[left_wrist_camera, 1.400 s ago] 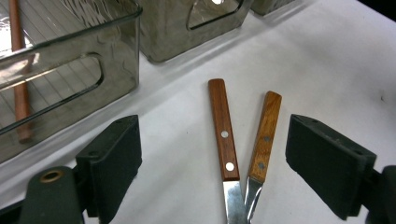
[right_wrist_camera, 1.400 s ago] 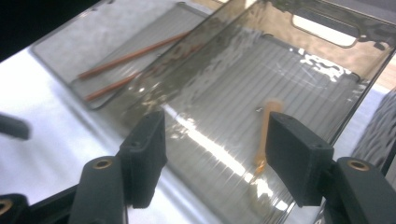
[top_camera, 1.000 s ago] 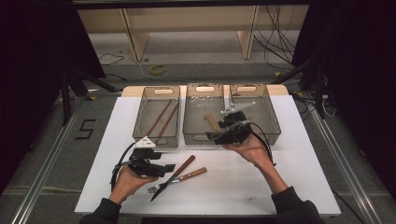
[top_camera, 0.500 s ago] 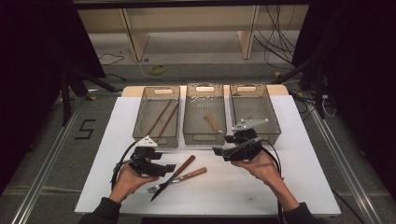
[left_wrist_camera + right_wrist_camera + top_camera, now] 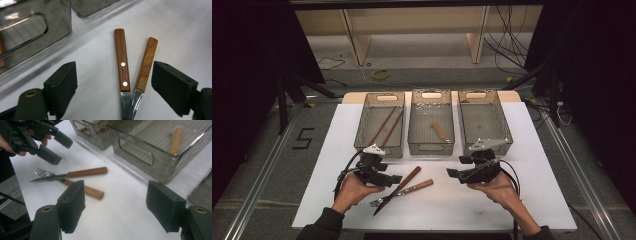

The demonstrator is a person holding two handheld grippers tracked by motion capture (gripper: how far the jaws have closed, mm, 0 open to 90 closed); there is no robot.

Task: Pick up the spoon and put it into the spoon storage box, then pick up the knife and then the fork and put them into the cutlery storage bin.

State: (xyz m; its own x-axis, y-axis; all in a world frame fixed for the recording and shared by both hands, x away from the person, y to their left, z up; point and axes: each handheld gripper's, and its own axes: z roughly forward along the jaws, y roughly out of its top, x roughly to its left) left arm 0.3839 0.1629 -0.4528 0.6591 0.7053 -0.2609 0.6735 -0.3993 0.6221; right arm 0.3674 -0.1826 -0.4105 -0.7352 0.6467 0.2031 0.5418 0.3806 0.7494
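Lower centre of the high view: a wooden-handled knife (image 5: 396,190) and wooden-handled fork (image 5: 404,192) lie crossed on the white tabletop (image 5: 537,165), awaiting sorting. Left gripper (image 5: 393,179) and right gripper (image 5: 452,173) flank them, both spread, empty.

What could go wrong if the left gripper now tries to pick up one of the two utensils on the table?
The knife lies across the fork, so the open left gripper may pinch both or drag the other one. The right gripper, also open, sits close by, so the two grippers might collide.
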